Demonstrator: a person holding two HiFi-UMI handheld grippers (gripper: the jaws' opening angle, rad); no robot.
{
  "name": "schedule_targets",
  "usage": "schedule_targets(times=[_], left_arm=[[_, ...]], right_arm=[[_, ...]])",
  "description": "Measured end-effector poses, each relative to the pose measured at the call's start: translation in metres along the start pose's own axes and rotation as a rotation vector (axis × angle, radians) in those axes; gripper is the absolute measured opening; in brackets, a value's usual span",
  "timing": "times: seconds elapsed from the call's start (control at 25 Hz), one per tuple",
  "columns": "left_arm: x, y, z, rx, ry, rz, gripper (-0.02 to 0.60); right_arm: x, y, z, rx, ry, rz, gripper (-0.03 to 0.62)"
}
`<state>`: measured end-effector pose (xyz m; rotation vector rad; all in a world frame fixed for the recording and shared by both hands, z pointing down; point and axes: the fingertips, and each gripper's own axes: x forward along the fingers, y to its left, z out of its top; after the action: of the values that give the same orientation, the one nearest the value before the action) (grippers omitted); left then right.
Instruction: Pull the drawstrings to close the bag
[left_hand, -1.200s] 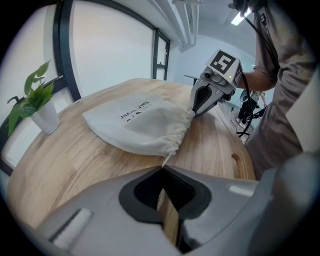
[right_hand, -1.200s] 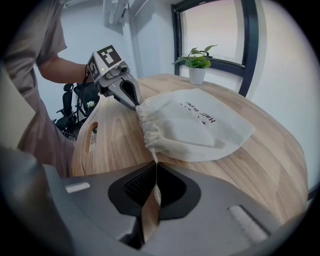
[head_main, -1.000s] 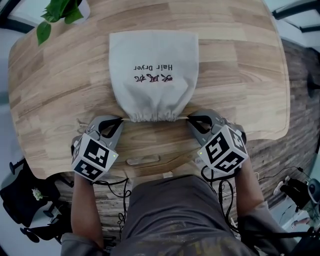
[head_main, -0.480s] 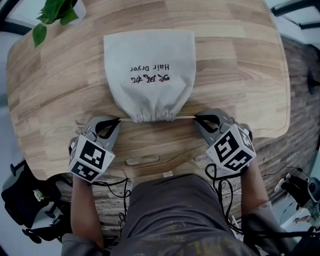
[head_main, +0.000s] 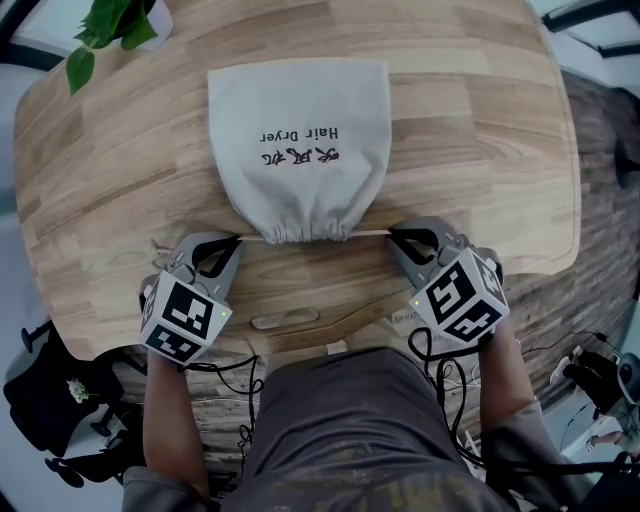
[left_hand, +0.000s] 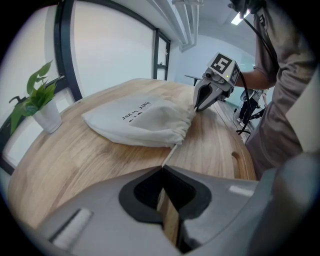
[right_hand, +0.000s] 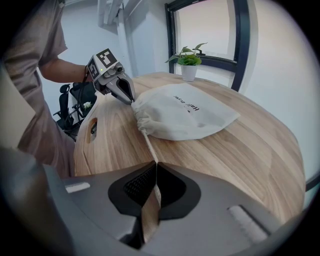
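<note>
A pale grey drawstring bag (head_main: 300, 140) printed "Hair Dryer" lies flat on the round wooden table (head_main: 480, 150), its mouth (head_main: 307, 235) gathered tight and facing the person. My left gripper (head_main: 238, 239) is shut on the left drawstring (left_hand: 170, 152), just left of the mouth. My right gripper (head_main: 392, 234) is shut on the right drawstring (right_hand: 147, 142), which runs taut to the mouth. In the left gripper view the bag (left_hand: 145, 120) lies ahead with the right gripper (left_hand: 196, 107) beyond it. In the right gripper view the bag (right_hand: 185, 112) sits beside the left gripper (right_hand: 132, 101).
A potted plant (head_main: 110, 25) stands at the table's far left edge. A slot handle (head_main: 285, 320) is cut in the table near the person's body. A dark wheeled stand (head_main: 60, 400) and cables (head_main: 590, 380) are on the floor around the table.
The right gripper has moved a little to the right, away from the bag's mouth, with more cord showing between them. The left gripper has kept its place.
</note>
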<state>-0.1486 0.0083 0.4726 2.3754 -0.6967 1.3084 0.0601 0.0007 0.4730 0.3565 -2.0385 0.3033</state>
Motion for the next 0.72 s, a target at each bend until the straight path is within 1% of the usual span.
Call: schedule_targets(times=[0.16, 0.28, 0.4, 0.48, 0.56, 0.64, 0.72], left_arm=[[0.001, -0.001, 0.0, -0.01, 0.0, 0.01, 0.005], [-0.001, -0.002, 0.001, -0.009, 0.003, 0.018, 0.005], [-0.012, 0.003, 0.014, -0.012, -0.027, 0.056, 0.005], [-0.03, 0.012, 0.031, -0.019, -0.076, 0.1, 0.005], [-0.056, 0.024, 0.055, -0.023, -0.148, 0.157, 0.005], [-0.088, 0.038, 0.084, -0.022, -0.236, 0.23, 0.005], [-0.125, 0.054, 0.118, -0.016, -0.339, 0.312, 0.005]], right_arm=[[0.0, -0.001, 0.0, 0.032, -0.014, -0.011, 0.035], [0.0, -0.007, 0.001, 0.09, -0.018, -0.057, 0.034], [-0.009, -0.014, 0.008, 0.115, -0.046, -0.09, 0.034], [-0.025, -0.022, 0.023, 0.12, -0.103, -0.111, 0.034], [-0.049, -0.033, 0.046, 0.137, -0.184, -0.141, 0.034], [-0.08, -0.047, 0.074, 0.152, -0.284, -0.172, 0.034], [-0.116, -0.065, 0.108, 0.133, -0.406, -0.215, 0.034]])
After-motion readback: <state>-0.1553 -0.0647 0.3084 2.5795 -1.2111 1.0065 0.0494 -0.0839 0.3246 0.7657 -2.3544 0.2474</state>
